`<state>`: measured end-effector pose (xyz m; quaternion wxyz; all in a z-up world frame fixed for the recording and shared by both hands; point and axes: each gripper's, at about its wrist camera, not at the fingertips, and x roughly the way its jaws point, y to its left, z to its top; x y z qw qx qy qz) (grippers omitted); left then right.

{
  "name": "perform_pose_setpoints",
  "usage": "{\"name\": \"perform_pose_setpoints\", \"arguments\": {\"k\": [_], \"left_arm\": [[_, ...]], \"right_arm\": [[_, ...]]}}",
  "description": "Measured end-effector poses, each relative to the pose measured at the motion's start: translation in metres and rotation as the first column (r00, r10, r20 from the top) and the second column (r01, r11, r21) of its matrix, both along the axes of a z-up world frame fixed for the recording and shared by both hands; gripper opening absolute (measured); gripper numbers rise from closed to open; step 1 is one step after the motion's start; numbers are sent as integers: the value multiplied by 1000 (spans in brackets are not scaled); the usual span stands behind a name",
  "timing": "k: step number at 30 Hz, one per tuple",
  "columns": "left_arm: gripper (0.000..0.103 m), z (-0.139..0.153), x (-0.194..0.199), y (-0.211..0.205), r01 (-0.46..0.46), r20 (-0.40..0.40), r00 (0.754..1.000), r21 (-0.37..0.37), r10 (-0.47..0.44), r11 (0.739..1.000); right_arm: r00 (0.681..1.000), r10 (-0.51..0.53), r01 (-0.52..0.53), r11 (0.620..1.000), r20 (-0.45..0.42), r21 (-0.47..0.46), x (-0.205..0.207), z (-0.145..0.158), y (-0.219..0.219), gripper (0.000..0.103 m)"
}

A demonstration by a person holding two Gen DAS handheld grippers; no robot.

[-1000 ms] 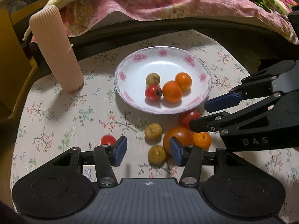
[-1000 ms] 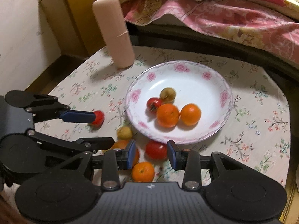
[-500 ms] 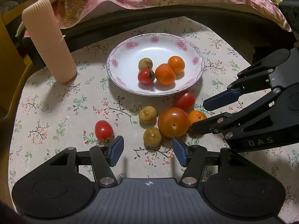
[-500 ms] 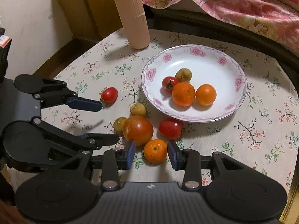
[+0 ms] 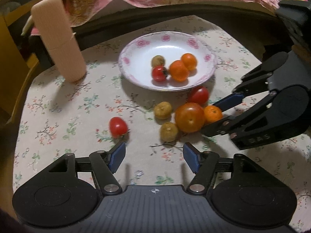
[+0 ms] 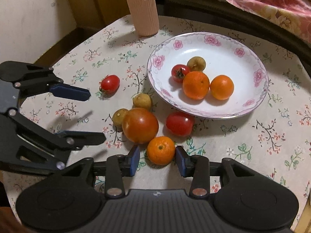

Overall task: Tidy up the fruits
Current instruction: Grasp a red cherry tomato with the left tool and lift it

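Both grippers had closed in on the loose fruit since a second back — my right gripper (image 6: 157, 156) now straddled the small orange mandarin (image 6: 161, 150), which had sat ahead of its tips before. Its blue pads (image 6: 134, 160) stood just beside the mandarin on either side, narrowly parted; I couldn't tell whether they pressed on it. My left gripper (image 5: 154, 156) hung over bare floral tablecloth (image 5: 58, 116), jaws opening, nothing between them — the oval red cherry tomato (image 5: 118, 126) lay just beyond its left pad. Next to the mandarin sat the big orange-red tomato (image 6: 140, 125), two dull yellow-brown fruits (image 6: 141, 101) and another red tomato (image 6: 179, 123). In the white floral-rimmed plate (image 6: 250, 104) lay two oranges, a red tomato and one brownish fruit. A ribbed pink cylinder (image 6: 142, 7) stood behind.
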<state>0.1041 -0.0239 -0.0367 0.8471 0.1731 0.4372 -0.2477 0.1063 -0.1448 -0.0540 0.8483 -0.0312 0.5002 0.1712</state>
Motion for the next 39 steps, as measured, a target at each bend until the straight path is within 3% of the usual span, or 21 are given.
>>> {"name": "perform_pose_setpoints", "arguments": {"k": [17, 20, 24, 27, 39], "left_arm": [[59, -19, 51, 21, -183, -18, 983, -56, 183, 981], [54, -23, 57, 19, -206, -33, 978, -63, 204, 977], [41, -22, 60, 16, -221, -20, 975, -66, 221, 973], [34, -21, 58, 13, -222, -23, 975, -59, 221, 973], [34, -8, 5, 16, -162, -69, 985, -63, 158, 985]], "right_arm": [[1000, -16, 16, 1000, -7, 11, -1, 1, -2, 39], [1000, -23, 23, 1000, -7, 15, -1, 2, -4, 39], [999, -33, 33, 999, 1, 19, -2, 4, -7, 39], [999, -37, 37, 999, 4, 17, -3, 6, -8, 39], [1000, 1, -1, 1000, 27, 7, -13, 13, -2, 36]]}}
